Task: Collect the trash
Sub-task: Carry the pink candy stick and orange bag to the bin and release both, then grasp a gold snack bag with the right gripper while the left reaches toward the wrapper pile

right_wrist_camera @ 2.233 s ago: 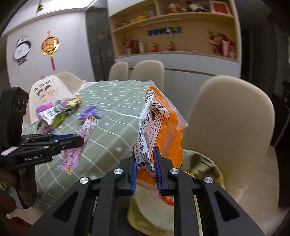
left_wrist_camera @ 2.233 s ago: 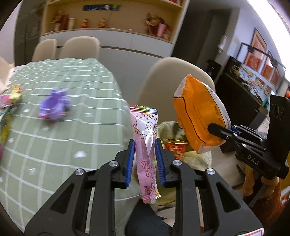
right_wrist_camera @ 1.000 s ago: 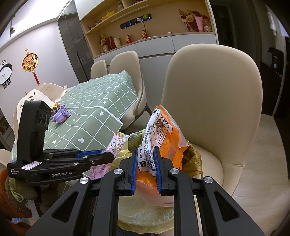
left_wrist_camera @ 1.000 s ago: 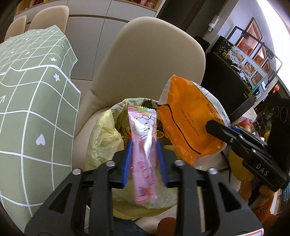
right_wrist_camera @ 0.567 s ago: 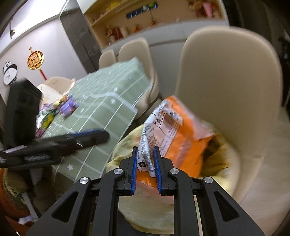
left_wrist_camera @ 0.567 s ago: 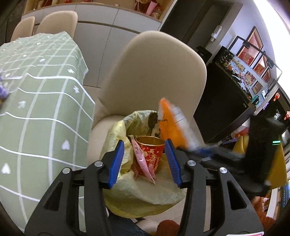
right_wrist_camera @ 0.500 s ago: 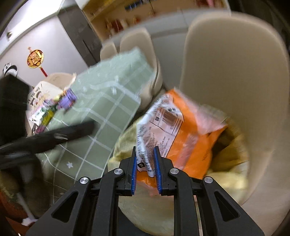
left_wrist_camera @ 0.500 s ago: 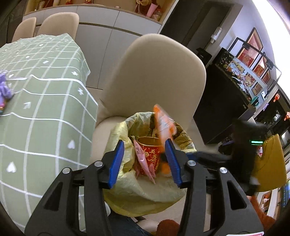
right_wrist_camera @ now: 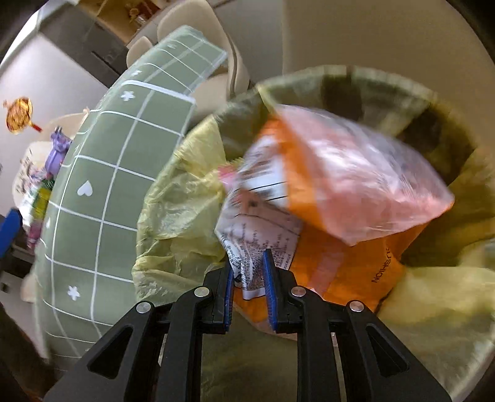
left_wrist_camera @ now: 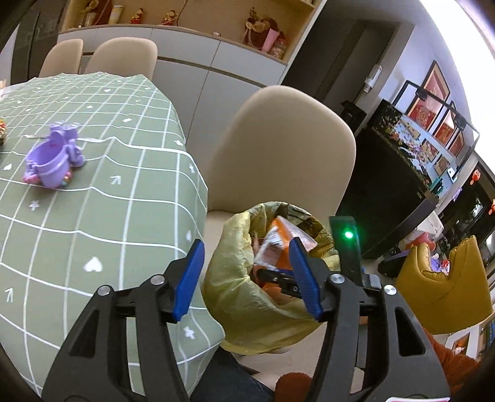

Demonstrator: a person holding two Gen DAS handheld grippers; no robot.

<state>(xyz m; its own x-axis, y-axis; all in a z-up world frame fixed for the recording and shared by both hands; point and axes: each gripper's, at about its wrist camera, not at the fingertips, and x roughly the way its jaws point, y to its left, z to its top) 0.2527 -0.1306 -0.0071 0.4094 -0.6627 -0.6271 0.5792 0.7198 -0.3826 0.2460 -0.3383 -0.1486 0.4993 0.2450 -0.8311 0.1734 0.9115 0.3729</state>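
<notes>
Right wrist view: the orange snack bag (right_wrist_camera: 337, 247) is pinched by the right gripper (right_wrist_camera: 247, 286), lying far-right inside the yellow trash bag (right_wrist_camera: 182, 204); the left gripper (left_wrist_camera: 247, 276) is spread wide, empty.

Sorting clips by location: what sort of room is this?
Likely a home dining room: a table with a green cloth, beige chairs and a shelf of ornaments.
</notes>
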